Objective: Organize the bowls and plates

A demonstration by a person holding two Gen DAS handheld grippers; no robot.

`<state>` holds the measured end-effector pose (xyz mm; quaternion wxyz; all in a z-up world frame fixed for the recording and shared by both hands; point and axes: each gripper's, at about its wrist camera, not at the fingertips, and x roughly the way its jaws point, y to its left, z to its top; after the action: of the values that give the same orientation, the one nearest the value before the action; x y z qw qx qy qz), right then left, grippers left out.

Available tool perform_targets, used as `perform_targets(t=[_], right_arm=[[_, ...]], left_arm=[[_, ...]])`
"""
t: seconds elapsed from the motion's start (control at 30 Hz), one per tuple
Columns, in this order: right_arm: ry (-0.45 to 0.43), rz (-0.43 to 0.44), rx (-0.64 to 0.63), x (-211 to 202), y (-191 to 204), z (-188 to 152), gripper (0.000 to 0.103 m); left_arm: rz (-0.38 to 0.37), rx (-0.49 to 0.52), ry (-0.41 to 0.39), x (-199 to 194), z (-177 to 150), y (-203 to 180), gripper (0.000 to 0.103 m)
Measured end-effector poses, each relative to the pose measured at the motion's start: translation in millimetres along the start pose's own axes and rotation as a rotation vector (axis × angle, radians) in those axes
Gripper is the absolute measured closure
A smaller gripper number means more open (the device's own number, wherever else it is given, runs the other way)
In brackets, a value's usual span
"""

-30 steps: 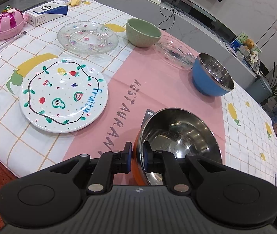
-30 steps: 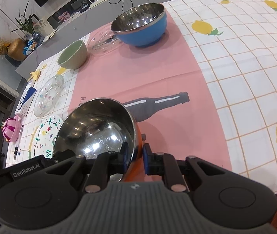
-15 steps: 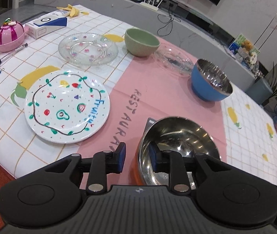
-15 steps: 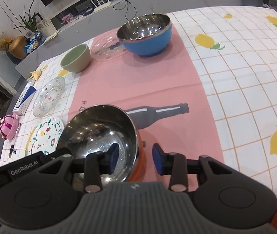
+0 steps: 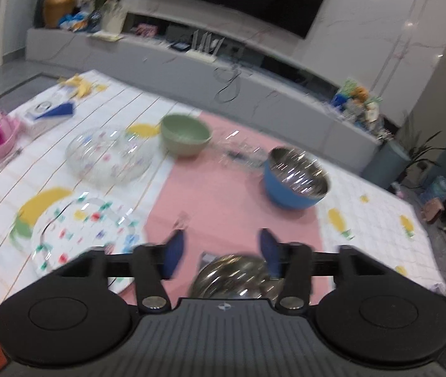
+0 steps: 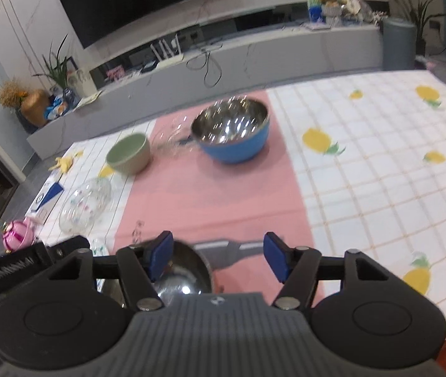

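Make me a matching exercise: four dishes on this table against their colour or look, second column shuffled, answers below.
Things:
1. bowl nearest the claws
2. bowl on the far pink strip
3. small bowl
4. near plate

Looks:
A. white with coloured fruit drawings
B. blue outside, steel inside
C. pale green
D. bare shiny steel inside

Pairs: 1-D, 2-B, 3-C, 4-A

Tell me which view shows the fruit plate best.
Left wrist view. The fruit plate lies there nearly whole though blurred, its near edge hidden behind the left gripper. In the right wrist view, only a sliver peeks out beside the gripper body.
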<state>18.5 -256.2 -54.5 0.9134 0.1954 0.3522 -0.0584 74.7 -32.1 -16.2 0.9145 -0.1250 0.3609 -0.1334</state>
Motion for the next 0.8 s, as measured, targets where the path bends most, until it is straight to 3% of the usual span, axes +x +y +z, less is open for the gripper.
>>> perform_targets(t=[0.23,0.47,0.8], right_arm=[[-0.039,-0.047,0.018,-2.9,-14.7,24.3,0.033],[-0.014,-0.085,0.032,13.6,-31.4,58.6,0.016],[0.024,-0.131,0.056,59.5,-59.7,106.4,0.018]], left_arm=[[-0.06,0.056,-0.016,10.2,28.8,-30.0,0.032],[-0.107,0.109,0.047,39.0,58.6,-53.9,0.031],[-0.153,0.146,0.201,117.0,84.6,-76.4,0.031]])
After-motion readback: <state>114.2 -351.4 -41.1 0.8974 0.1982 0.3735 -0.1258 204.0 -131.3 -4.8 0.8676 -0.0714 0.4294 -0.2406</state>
